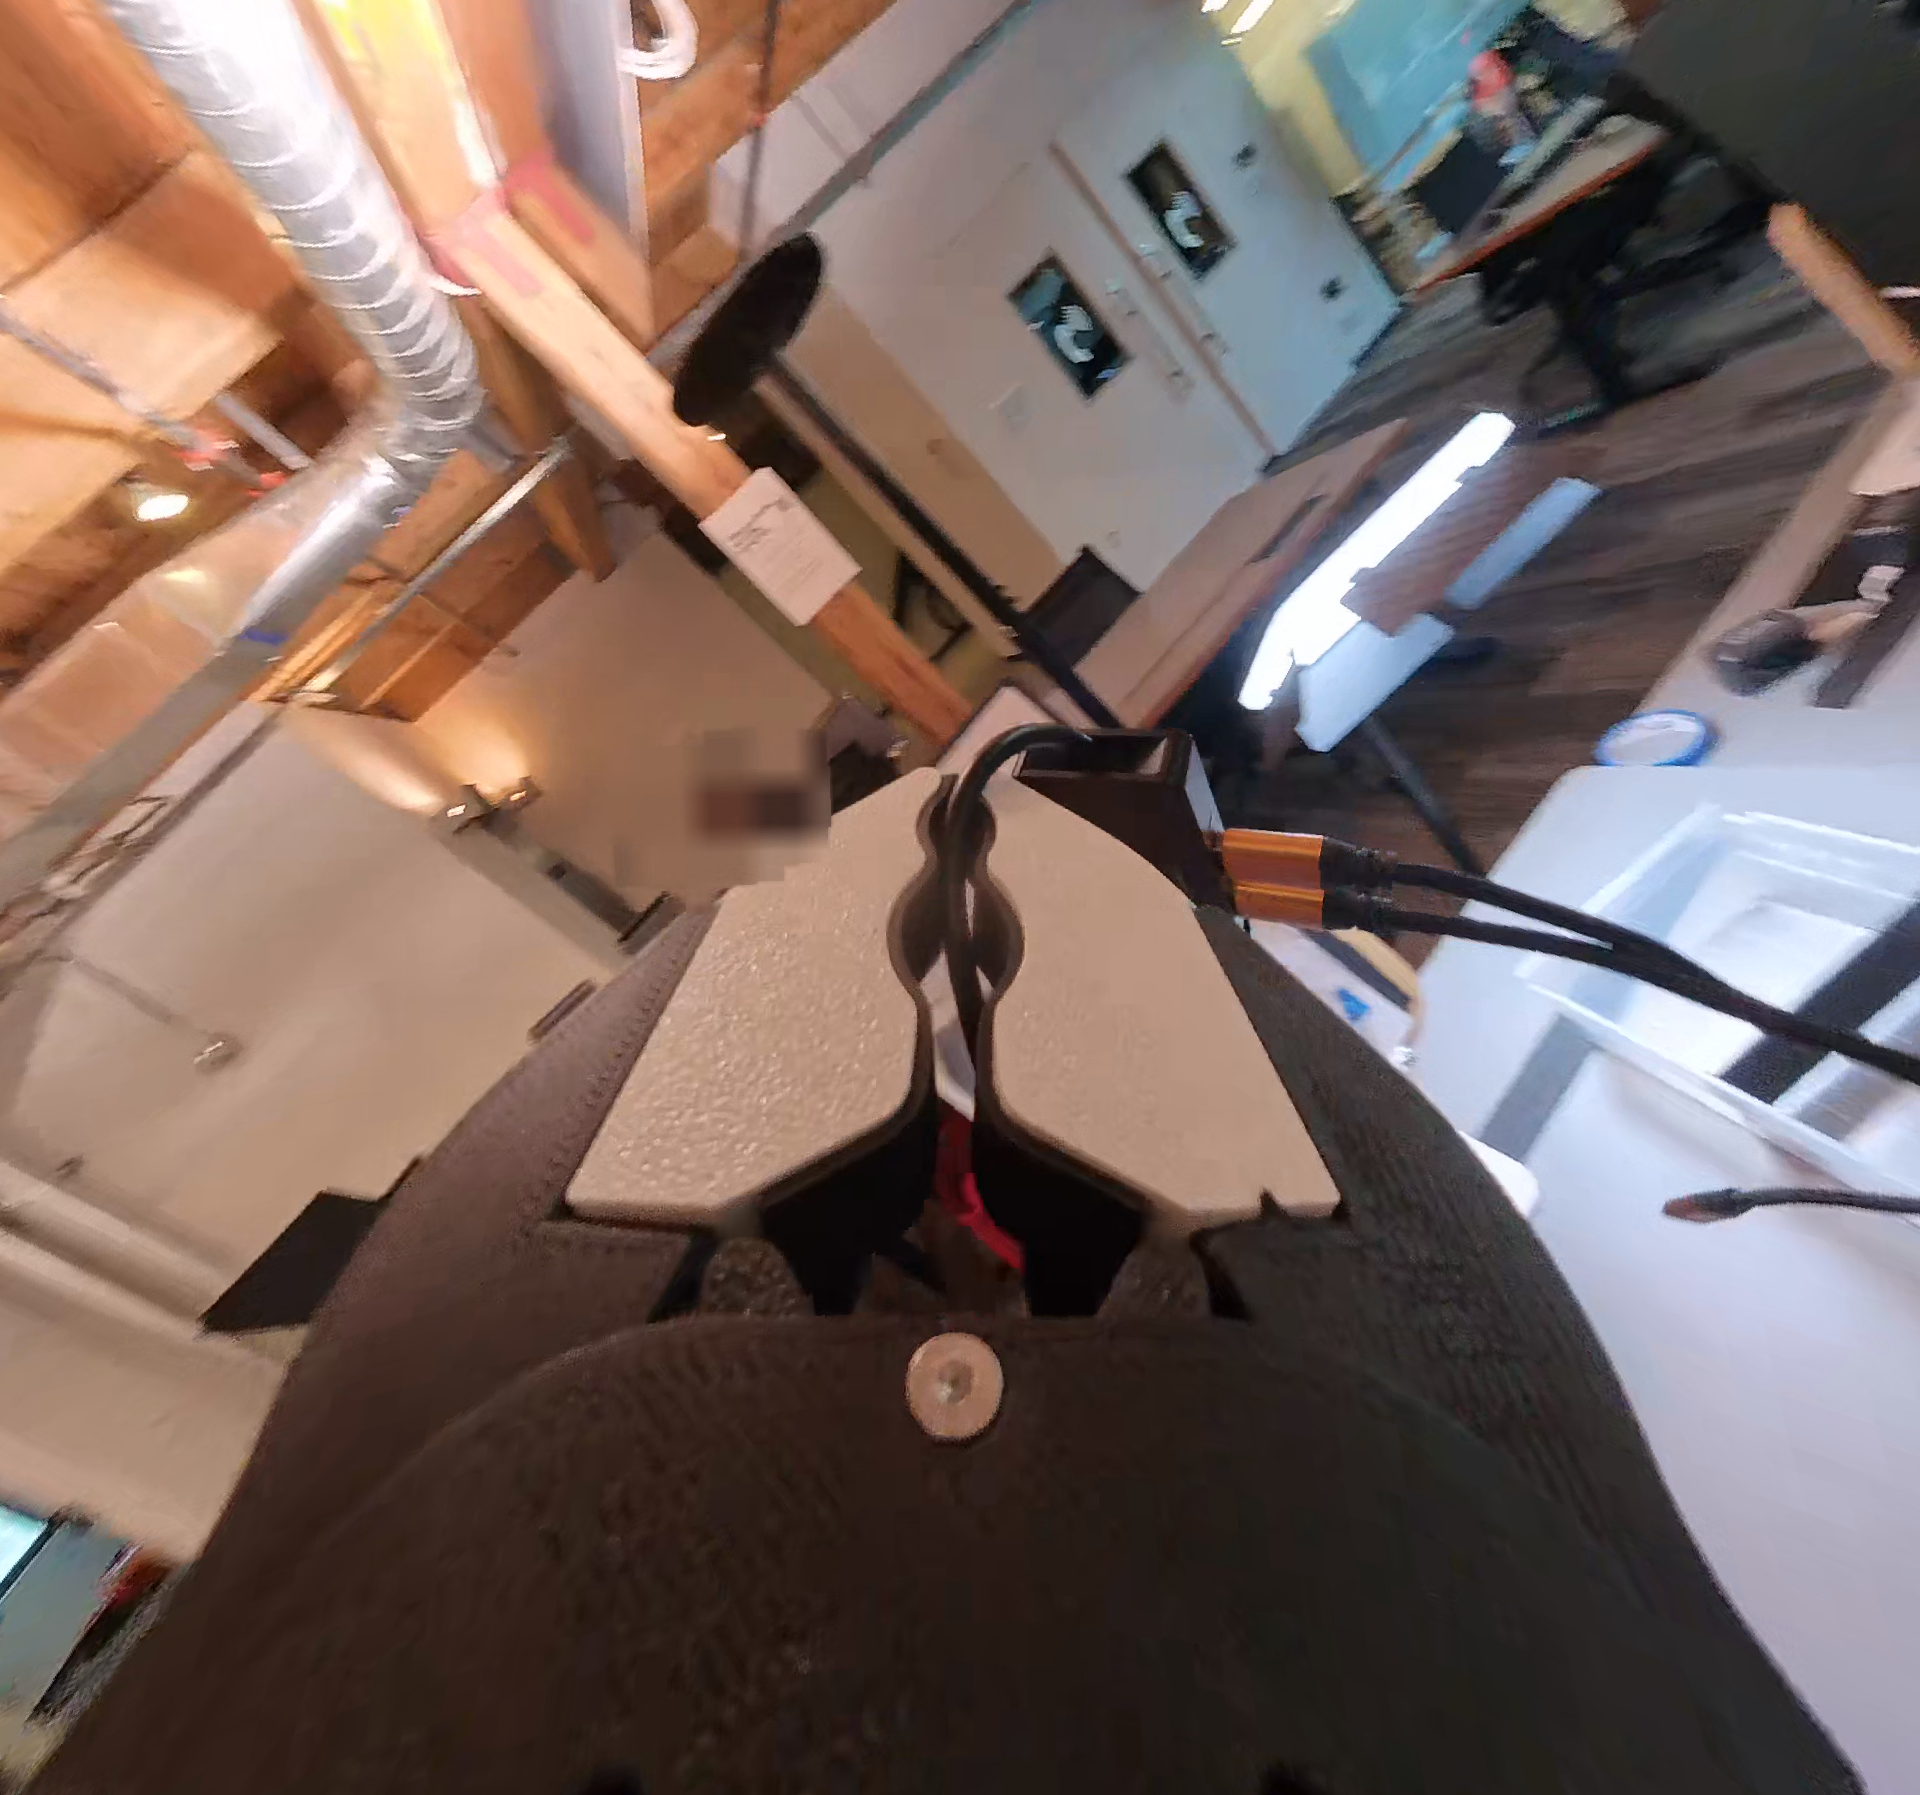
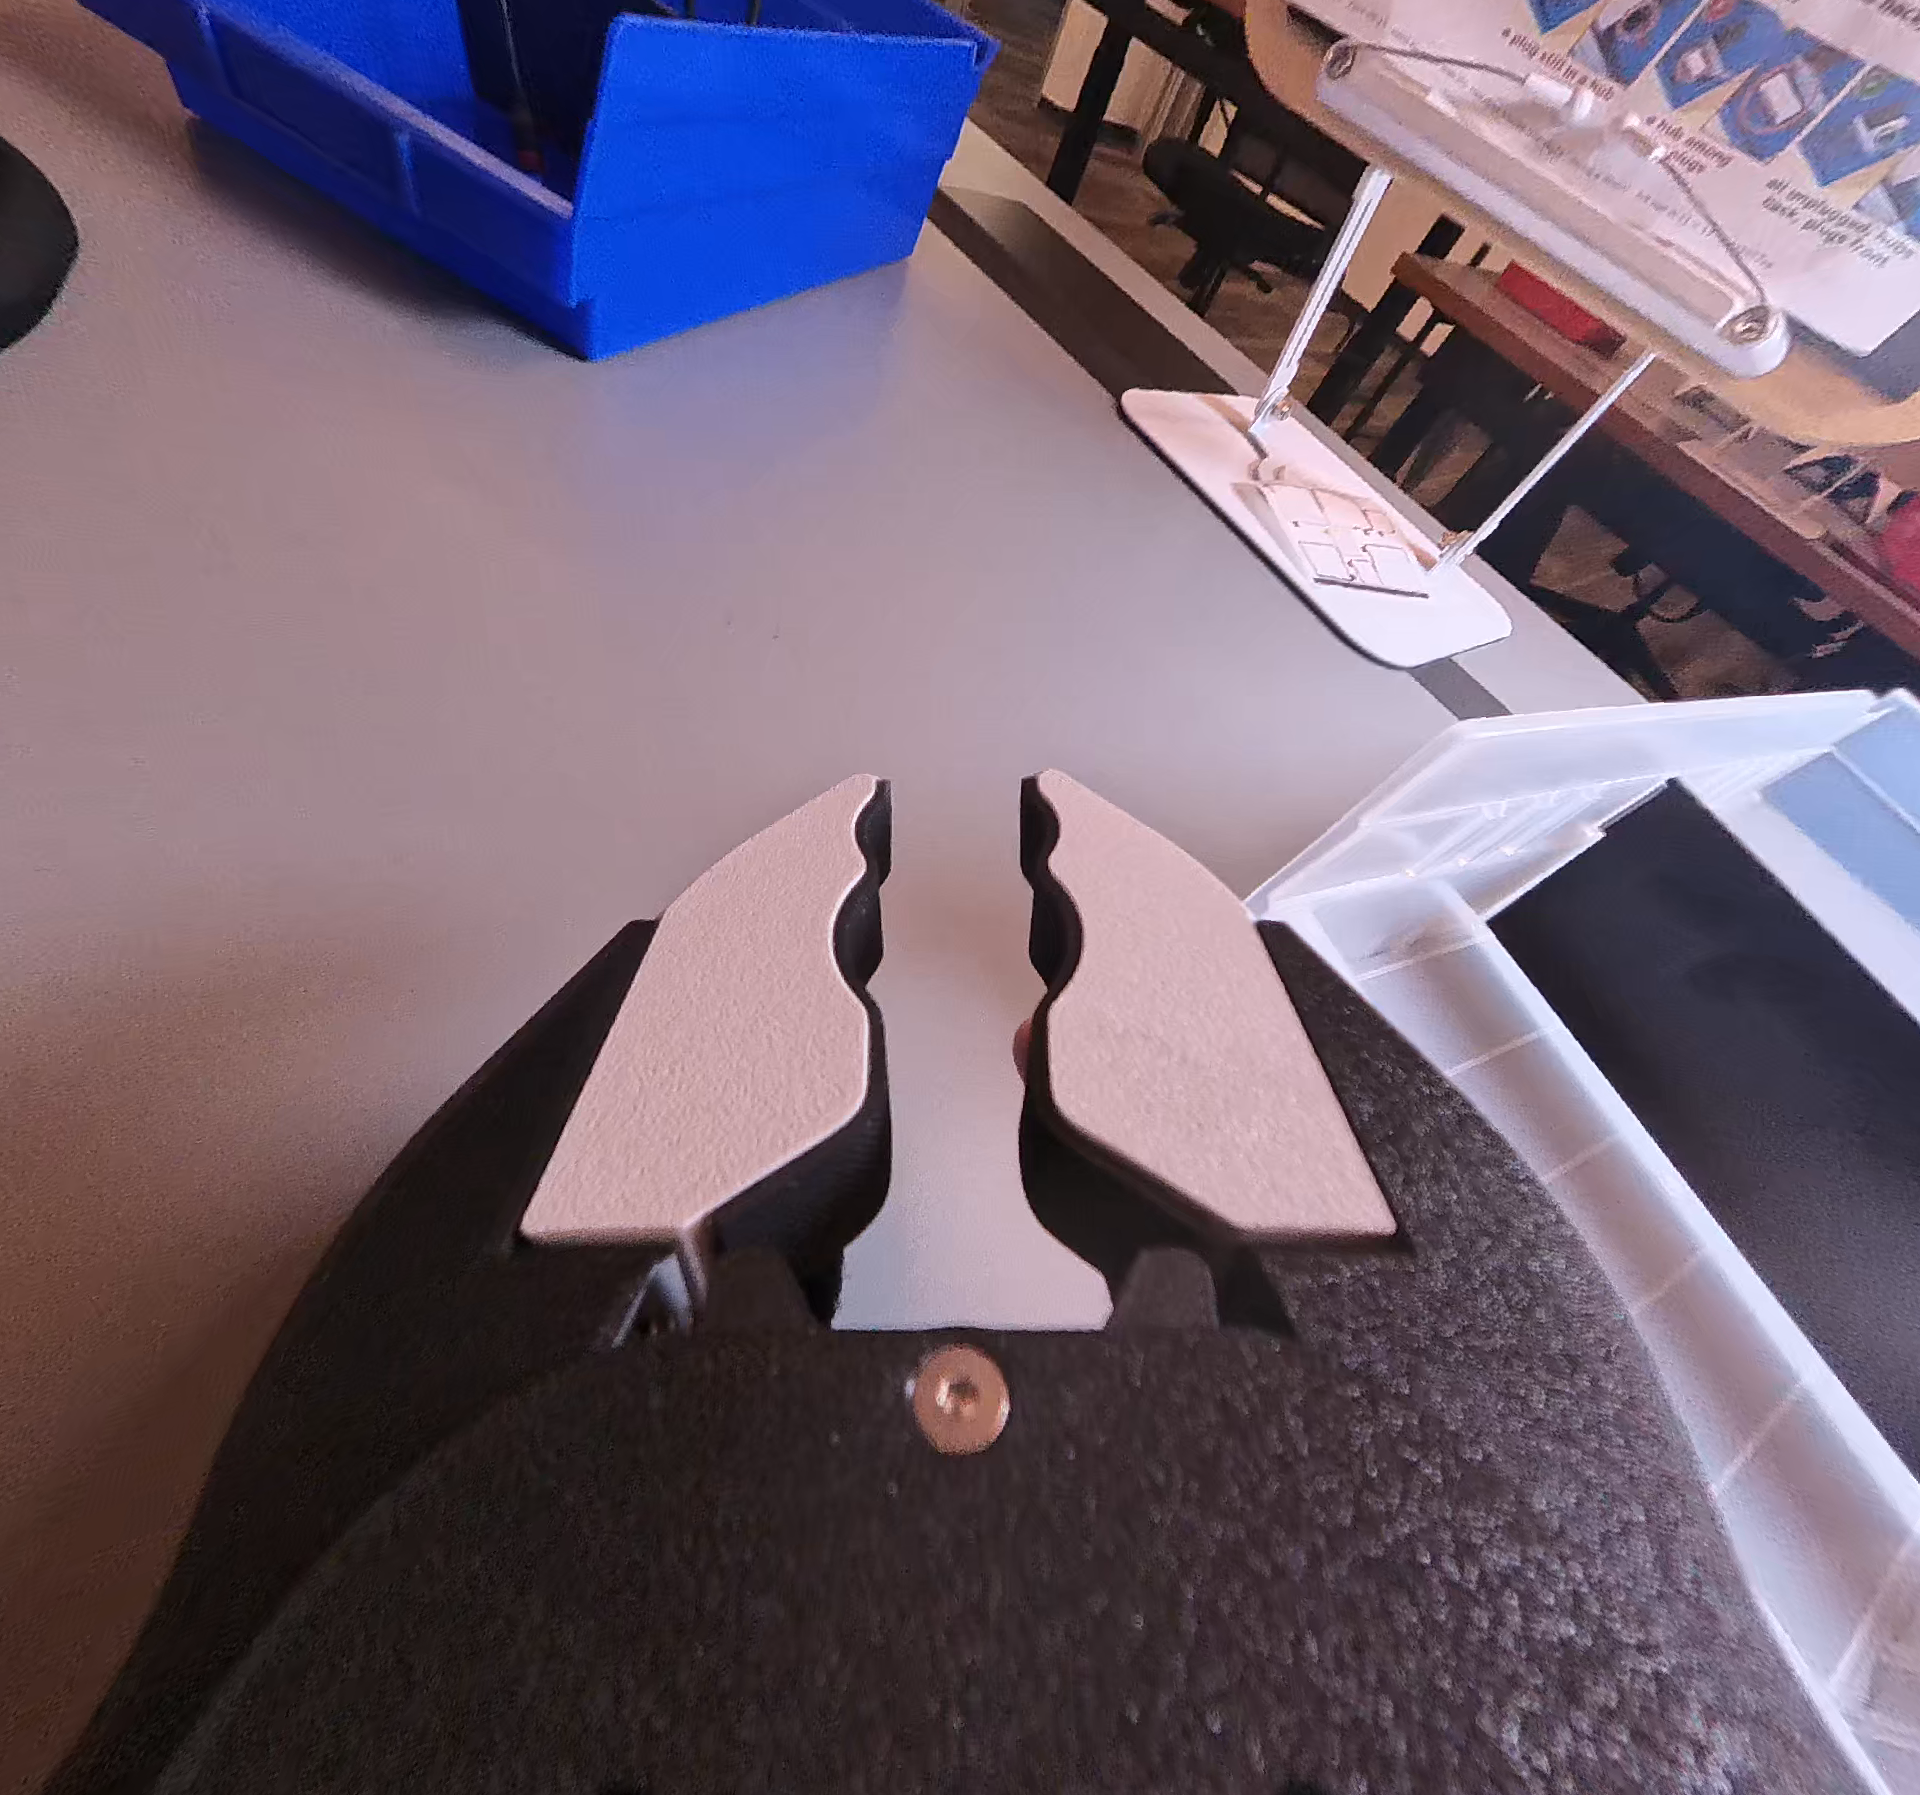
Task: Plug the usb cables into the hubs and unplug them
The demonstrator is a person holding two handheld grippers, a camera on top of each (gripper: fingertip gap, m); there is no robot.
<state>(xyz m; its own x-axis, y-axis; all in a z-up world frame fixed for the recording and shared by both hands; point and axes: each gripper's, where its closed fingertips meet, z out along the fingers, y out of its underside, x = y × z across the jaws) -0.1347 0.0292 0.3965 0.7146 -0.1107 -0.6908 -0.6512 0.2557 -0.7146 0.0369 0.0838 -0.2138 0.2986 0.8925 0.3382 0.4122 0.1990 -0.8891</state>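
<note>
Black USB hub hangs in the air past the left gripper, whose jaws pinch its cable; two orange plugs seated; right gripper parted, empty, over bare grey table; blue bin far left, clear box right

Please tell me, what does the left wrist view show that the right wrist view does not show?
Only the left wrist view shows the left gripper shut on a black cable of the black hub, lifted in the air, with two orange plugs in its side. Only the right wrist view shows the right gripper, open and empty over the grey table, a blue bin and a paper stand. Both show a clear plastic box.
</note>
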